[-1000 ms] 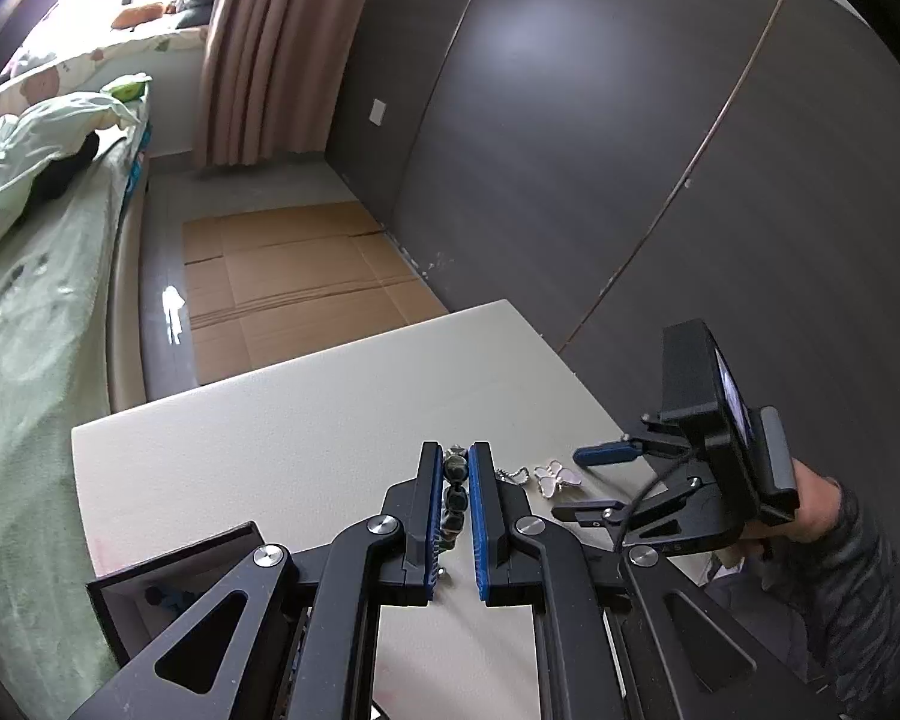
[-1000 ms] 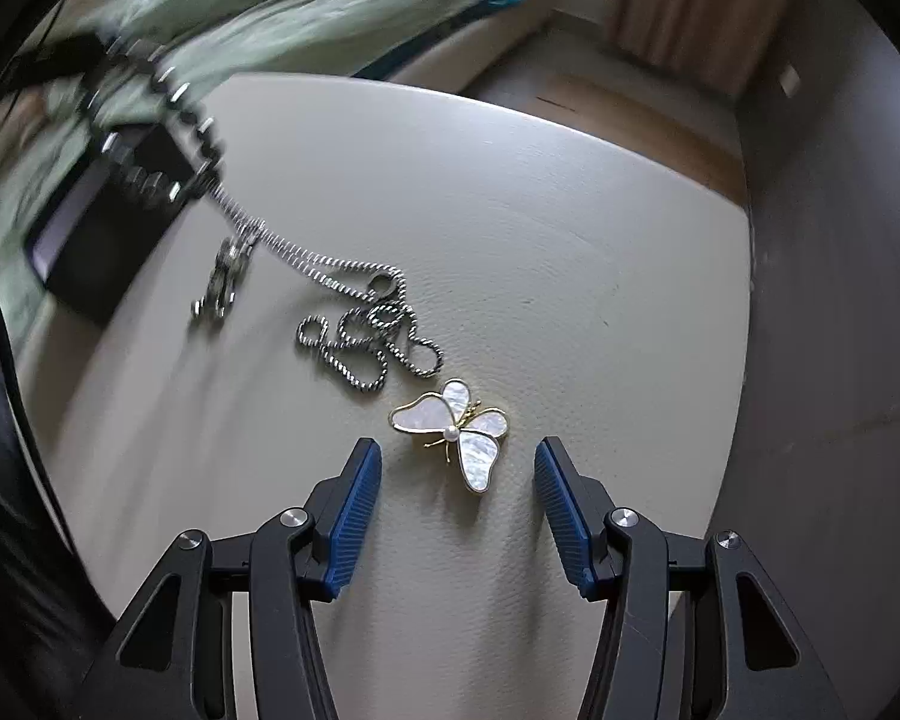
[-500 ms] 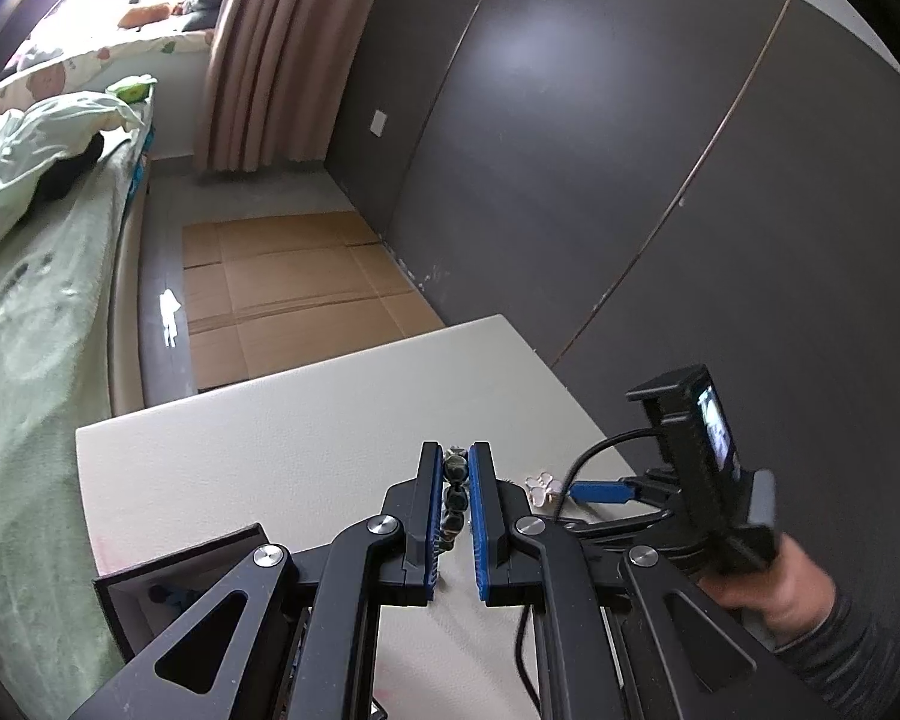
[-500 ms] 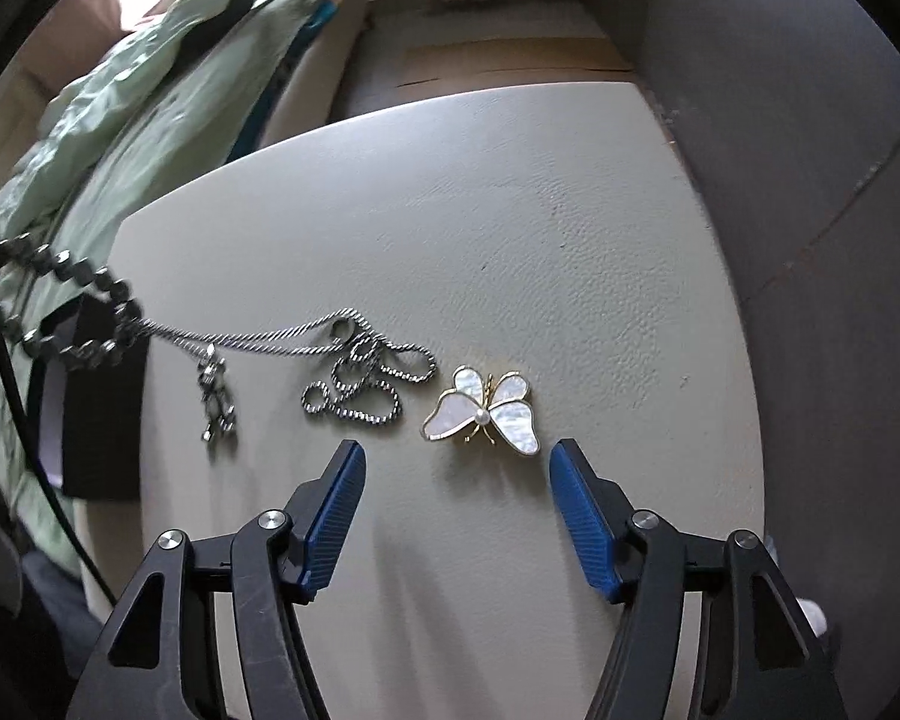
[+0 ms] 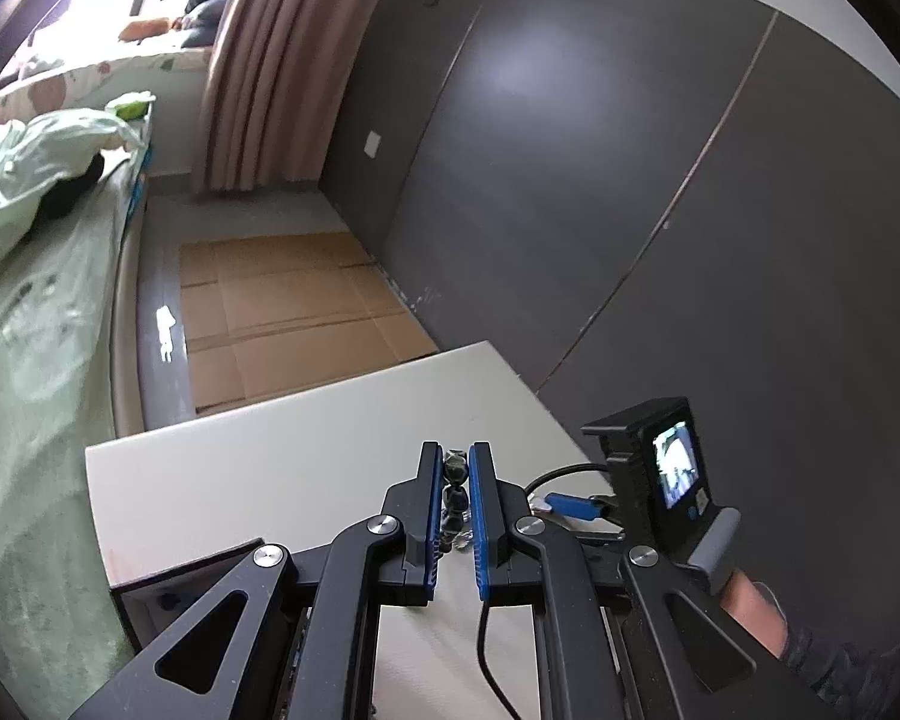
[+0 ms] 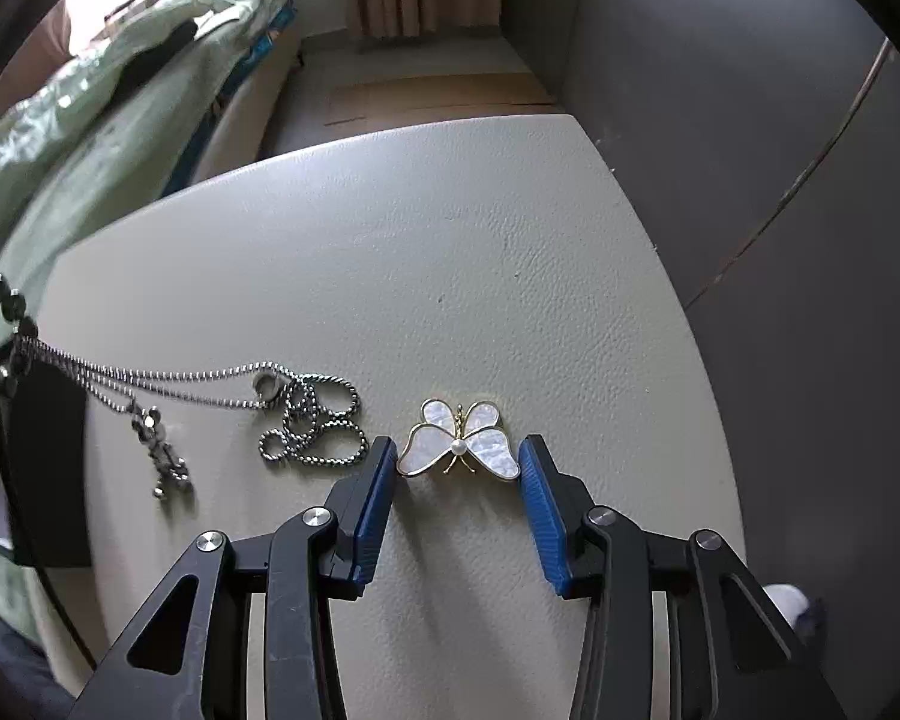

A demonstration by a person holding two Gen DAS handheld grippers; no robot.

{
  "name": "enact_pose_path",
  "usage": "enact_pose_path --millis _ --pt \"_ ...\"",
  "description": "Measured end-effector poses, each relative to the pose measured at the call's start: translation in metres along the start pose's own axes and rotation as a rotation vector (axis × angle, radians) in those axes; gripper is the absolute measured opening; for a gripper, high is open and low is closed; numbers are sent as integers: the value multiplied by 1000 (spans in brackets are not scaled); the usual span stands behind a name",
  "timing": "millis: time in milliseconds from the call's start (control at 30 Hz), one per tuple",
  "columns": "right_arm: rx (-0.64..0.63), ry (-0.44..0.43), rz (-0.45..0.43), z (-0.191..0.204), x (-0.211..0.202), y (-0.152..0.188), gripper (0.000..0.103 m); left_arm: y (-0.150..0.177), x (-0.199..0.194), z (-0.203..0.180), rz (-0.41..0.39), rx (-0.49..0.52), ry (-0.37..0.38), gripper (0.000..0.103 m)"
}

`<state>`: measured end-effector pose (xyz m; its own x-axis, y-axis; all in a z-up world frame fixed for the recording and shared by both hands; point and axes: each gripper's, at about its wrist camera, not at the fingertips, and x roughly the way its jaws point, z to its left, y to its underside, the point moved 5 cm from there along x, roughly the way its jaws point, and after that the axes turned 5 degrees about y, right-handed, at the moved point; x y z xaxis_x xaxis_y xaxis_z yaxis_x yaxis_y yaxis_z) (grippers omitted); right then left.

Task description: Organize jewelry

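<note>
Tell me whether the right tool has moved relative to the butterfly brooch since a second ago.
Yes. The right tool came forward; its closing jaws now flank the butterfly brooch on the table.

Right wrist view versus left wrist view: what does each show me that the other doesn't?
Only the right wrist view shows the butterfly brooch lying flat between the right gripper's pads, which have just been closing and sit at its wing tips. It also shows the silver chain coiled left of the brooch and a small pendant.

Only the left wrist view shows the left gripper shut on the beaded strand, and the right gripper's camera unit.

Both show the cream table, the bed and the cardboard on the floor.
</note>
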<state>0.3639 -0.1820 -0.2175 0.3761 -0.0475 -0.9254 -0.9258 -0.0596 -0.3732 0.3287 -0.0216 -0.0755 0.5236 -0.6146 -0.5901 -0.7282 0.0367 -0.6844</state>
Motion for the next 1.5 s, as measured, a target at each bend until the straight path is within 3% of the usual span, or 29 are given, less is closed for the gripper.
enact_pose_path --millis 67,200,300,467,867,1100,1500 --pt "1 1 -24 -4 -3 -1 43 -4 -5 -7 -8 7 2 9" --pt "33 -104 -59 -6 -14 0 43 -9 -9 -19 -10 21 -9 9" --pt "31 -126 -108 -7 -30 0 43 -12 -14 -31 -8 45 -27 9" --pt "22 -228 -186 -3 -56 -2 43 -23 -29 -50 -18 93 -77 9" --pt "-11 -381 -357 7 -109 -1 43 -42 -73 -83 -63 171 -198 9" --pt "-28 -453 -461 5 -140 7 43 -56 -100 -92 -96 189 -243 9" --pt "-84 -534 -550 28 -167 11 43 -73 -163 -92 -164 225 -362 9"
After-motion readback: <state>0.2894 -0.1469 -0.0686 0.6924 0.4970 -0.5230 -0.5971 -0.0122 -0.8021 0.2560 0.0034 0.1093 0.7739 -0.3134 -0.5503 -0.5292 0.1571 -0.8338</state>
